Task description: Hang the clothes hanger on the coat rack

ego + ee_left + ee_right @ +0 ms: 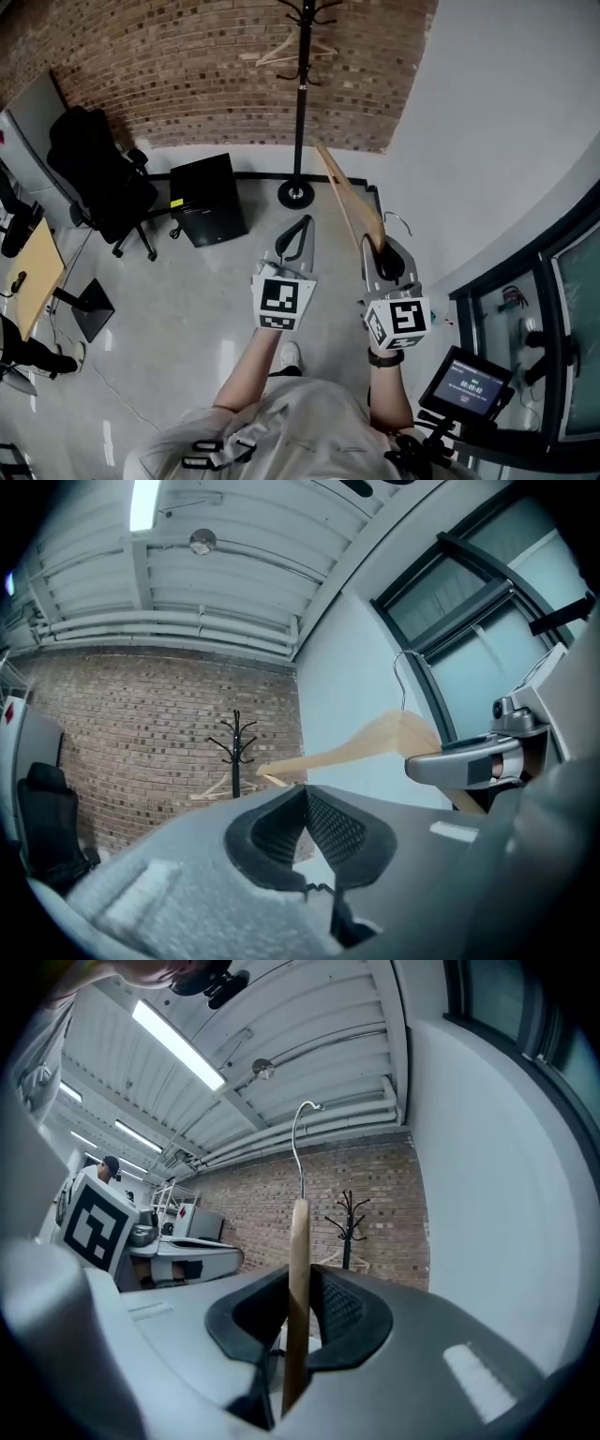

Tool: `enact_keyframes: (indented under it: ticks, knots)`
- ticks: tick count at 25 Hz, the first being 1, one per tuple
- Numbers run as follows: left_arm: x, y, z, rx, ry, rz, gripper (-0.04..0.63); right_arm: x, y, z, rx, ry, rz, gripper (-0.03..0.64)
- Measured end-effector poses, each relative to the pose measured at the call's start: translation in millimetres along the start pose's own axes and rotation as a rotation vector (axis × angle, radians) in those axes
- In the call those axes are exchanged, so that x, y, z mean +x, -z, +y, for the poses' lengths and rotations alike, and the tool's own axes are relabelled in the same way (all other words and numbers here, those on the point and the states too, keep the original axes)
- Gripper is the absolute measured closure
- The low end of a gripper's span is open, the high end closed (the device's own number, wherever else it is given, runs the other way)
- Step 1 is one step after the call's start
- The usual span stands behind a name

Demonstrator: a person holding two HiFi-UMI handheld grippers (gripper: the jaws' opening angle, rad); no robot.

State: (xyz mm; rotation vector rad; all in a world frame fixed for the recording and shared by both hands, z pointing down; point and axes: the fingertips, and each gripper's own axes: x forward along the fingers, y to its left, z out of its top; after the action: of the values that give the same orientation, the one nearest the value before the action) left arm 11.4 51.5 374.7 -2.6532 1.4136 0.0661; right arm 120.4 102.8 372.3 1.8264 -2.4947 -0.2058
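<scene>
Right gripper: clamped on hanger body, hook free above for catching coat rack. Left gripper: closed, empty.

Clothes hanger: pale wood, smooth, satin sheen; hook of bright metal wire.
Coat rack: black, metal by the look, matt.
Left tool, right tool: grey matt plastic shells (finely grained up close); pads black, rubbery, cross-hatched.
Wall: rough red-brown brick.
Floor: grey, smooth, glossy, with light reflections.
Office chair: black matt cloth.
</scene>
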Motion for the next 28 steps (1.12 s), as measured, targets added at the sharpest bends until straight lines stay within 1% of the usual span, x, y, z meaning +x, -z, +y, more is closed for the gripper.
enact_keyframes:
  ticks: [3,5,7,9,12,16,20,22,24,26,28]
  knots:
    - [25.5,0.4,32.7,-0.016,-0.008,-0.022,0.595,40.7,-2.4,-2.0,-0.015,-0.002,-0.017,0.561]
    - [39.9,7.6,51.4,-0.023,-0.021,-0.023,0.595,62.0,2.7,-1.0,-0.018,-0.009,-0.021,0.561]
    - [57.0,23.2,65.3,-0.035,-0.033,0.0,0.595,82.9,16.6,-3.2,-0.008,-0.018,-0.002,0.561]
    - [75.7,41.7,73.4,-0.053,-0.035,0.037,0.595,103.4,34.2,-9.5,0.009,-0.03,0.038,0.561]
    - [107.1,58.0,83.9,-0.066,-0.05,0.066,0.595,135.8,51.0,-28.2,0.017,-0.051,0.067,0.561]
    - [161.4,71.2,103.6,-0.051,-0.079,0.089,0.595,191.4,63.5,-65.0,0.04,-0.074,0.068,0.561]
    - [219.1,85.9,132.5,-0.063,-0.109,0.118,0.595,255.0,72.1,-89.8,0.07,-0.133,0.08,0.561]
    - [254.6,74.7,147.8,-0.058,-0.116,0.092,0.595,289.3,58.6,-104.0,0.089,-0.172,0.042,0.561]
    - [289.5,55.0,166.2,-0.03,-0.16,0.049,0.595,319.3,35.7,-126.5,0.071,-0.187,-0.037,0.561]
    - [319.2,37.6,181.4,-0.015,-0.23,0.003,0.595,346.1,23.8,-163.9,0.051,-0.156,-0.082,0.561]
    - [344.1,31.4,188.8,-0.005,-0.275,-0.033,0.595,372.1,30.9,-204.6,0.058,-0.128,-0.075,0.561]
